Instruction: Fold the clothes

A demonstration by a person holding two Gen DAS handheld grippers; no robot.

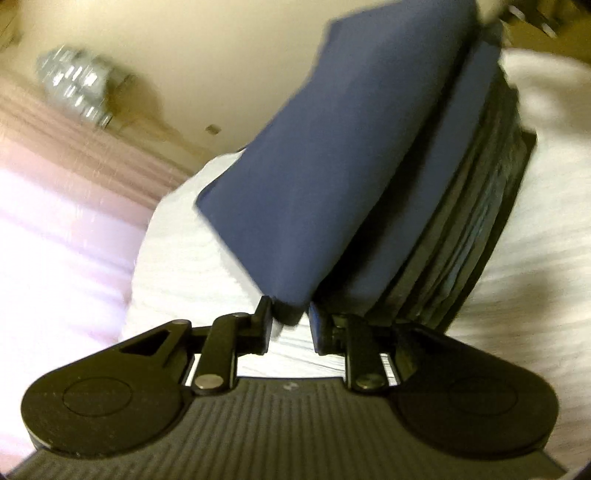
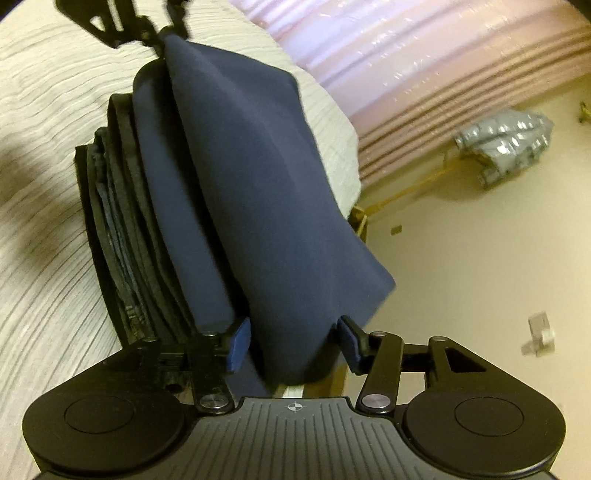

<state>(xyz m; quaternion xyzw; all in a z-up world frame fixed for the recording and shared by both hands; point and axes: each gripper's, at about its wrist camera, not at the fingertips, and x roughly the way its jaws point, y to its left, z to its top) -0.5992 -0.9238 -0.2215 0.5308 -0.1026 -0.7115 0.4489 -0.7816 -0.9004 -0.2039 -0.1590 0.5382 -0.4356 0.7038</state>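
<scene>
A navy blue garment (image 1: 332,166) (image 2: 266,184) is folded over and stands up as a ridge above a stack of folded dark clothes (image 1: 472,221) (image 2: 122,229) on the white bedspread (image 1: 184,258). My left gripper (image 1: 291,321) is shut on the garment's near corner. In the right wrist view the left gripper (image 2: 162,33) shows at the top, pinching the far end. My right gripper (image 2: 295,339) is at the opposite end. Its blue pads (image 2: 240,339) stand on either side of the fold with small gaps, not pressing it.
The stack sits near the bed's edge, where a wooden frame corner (image 2: 360,221) shows. Beyond lie a beige floor (image 2: 480,258), pink pleated fabric (image 2: 443,55) (image 1: 55,184) and a crumpled silver object (image 2: 506,144) (image 1: 74,85). A small clear item (image 2: 539,332) lies on the floor.
</scene>
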